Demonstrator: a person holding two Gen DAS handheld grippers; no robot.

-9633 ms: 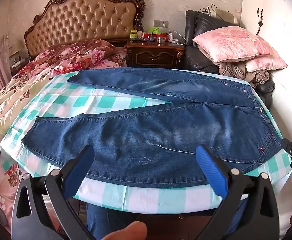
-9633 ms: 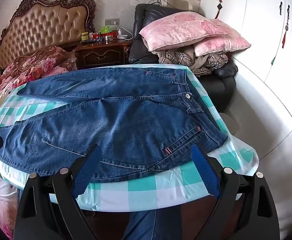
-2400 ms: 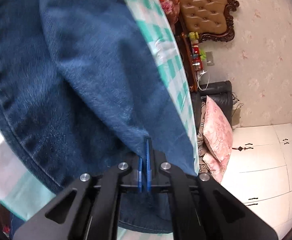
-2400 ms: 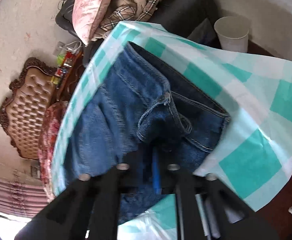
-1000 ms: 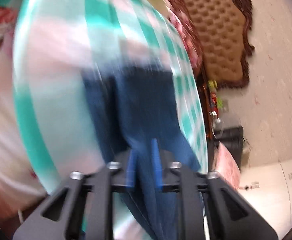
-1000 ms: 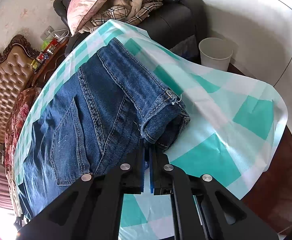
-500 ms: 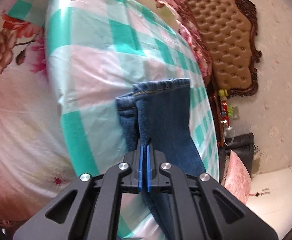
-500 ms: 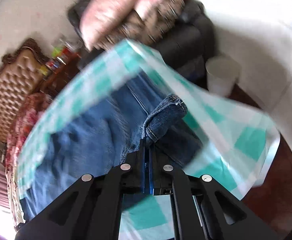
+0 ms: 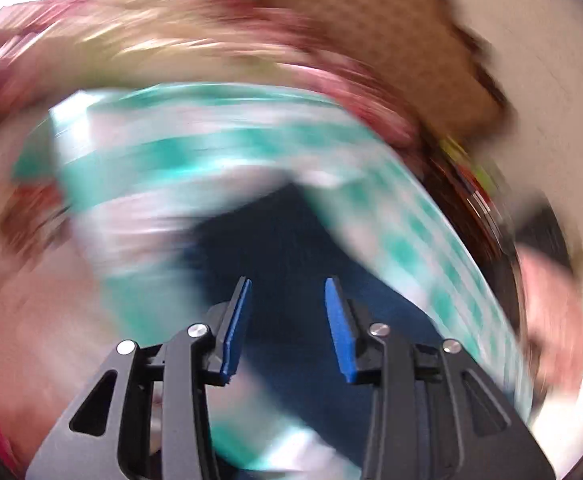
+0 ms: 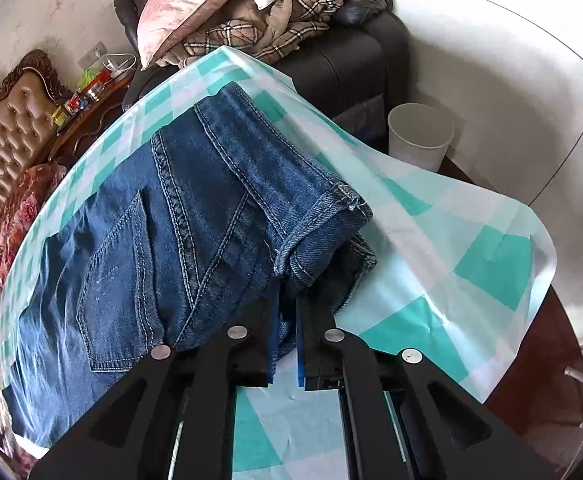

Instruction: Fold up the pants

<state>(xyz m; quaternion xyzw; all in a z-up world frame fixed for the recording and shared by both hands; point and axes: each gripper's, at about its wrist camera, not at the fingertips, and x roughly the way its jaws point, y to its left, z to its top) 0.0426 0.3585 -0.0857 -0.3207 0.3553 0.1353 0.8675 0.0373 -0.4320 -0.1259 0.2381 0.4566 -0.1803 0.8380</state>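
Your right gripper pinches the thick waistband of the heavy, floppy pants lying mid-frame on the checked worktop, while your left gripper is opening with nothing between its jaws.

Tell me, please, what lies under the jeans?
The jeans lie on a teal-and-white checked cloth, which shows all round them and hangs over the edge. What the cloth itself rests on is covered, so the surface beneath cannot be seen.

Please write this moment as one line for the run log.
left gripper: jaws opening, nothing pinched, view blurred | right gripper: shut at waistband edge | jeans: folded lengthwise on checked cloth
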